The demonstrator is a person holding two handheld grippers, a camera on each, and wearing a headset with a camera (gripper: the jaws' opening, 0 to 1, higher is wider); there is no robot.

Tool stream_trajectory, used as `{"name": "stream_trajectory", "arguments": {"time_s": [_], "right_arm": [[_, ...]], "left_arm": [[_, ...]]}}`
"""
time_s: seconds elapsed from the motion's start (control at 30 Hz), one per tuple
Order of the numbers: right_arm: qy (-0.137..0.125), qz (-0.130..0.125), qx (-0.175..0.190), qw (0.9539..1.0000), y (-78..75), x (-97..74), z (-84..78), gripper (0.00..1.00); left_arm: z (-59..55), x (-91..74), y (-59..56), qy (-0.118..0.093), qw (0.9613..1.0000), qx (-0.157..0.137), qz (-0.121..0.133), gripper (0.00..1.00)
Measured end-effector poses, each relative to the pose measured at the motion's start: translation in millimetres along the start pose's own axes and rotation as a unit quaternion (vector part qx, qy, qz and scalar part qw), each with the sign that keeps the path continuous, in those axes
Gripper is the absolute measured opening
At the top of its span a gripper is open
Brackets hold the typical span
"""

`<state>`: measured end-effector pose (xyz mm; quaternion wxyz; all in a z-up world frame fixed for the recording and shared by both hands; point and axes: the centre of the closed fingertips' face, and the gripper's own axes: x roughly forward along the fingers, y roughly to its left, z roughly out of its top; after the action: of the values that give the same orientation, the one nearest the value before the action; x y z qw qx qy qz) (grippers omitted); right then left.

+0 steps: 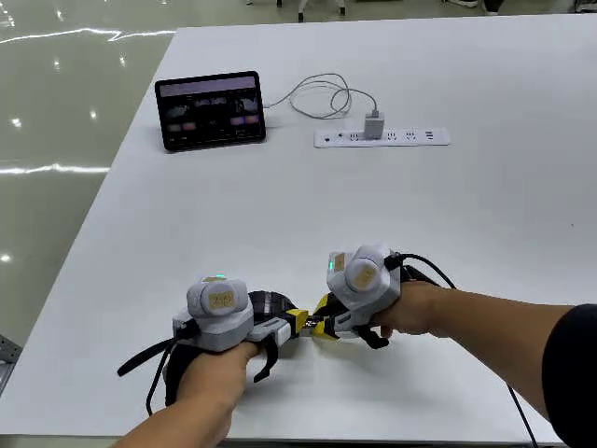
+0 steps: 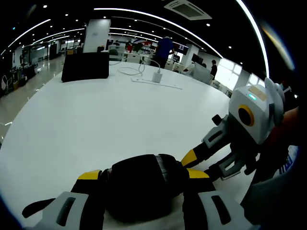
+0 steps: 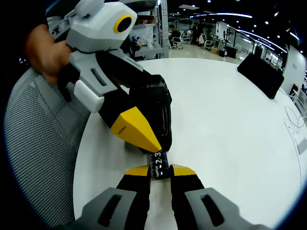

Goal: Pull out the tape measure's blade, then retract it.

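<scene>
Tape measure [image 3: 156, 108] is a black-bodied one, down at the near edge of the white table [image 1: 466, 215], squeezed between the jaws of the left gripper [image 2: 144, 175]. Its blade [image 3: 159, 165] pokes out as just a short stub. The right gripper [image 3: 159, 171] has both yellow tips pinched on that stub, right by the printed 23.

So my read: both grabs are done, the pull is barely started, and pretty much the whole draw-out plus the retract is left to do.

Count-wise: 1 tape measure, 1 blade, 2 grippers, both clamped. Further back on the table there's 1 tablet [image 1: 211, 110] propped up and 1 power strip [image 1: 410, 137]. It has 1 charger [image 1: 374, 124] plugged in, with 1 cable [image 1: 317, 93] looping off toward the tablet.
</scene>
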<state>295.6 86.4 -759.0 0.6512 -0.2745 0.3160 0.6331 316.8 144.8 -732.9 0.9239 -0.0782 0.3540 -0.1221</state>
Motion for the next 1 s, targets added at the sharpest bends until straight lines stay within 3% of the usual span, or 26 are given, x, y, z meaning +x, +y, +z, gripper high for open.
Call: {"name": "stream_trajectory", "arguments": {"time_s": [0.63, 0.97, 1.0], "right_arm": [[-0.011, -0.003, 0.004, 0.9999, 2.6, 4.9, 4.0, 0.12], [-0.015, -0.009, -0.014, 0.9998, 2.5, 3.2, 1.5, 0.12], [-0.017, -0.006, -0.033, 0.9993, 3.1, 4.0, 2.3, 0.11]], "left_arm": [[0.2, -0.2, 0.3, 0.001, 1.0000, -0.001, -0.004, 0.62], [0.4, -0.2, 0.3, -0.002, 1.0000, -0.002, -0.004, 0.62], [0.3, -0.1, 0.2, -0.002, 1.0000, -0.002, -0.004, 0.62]]}}
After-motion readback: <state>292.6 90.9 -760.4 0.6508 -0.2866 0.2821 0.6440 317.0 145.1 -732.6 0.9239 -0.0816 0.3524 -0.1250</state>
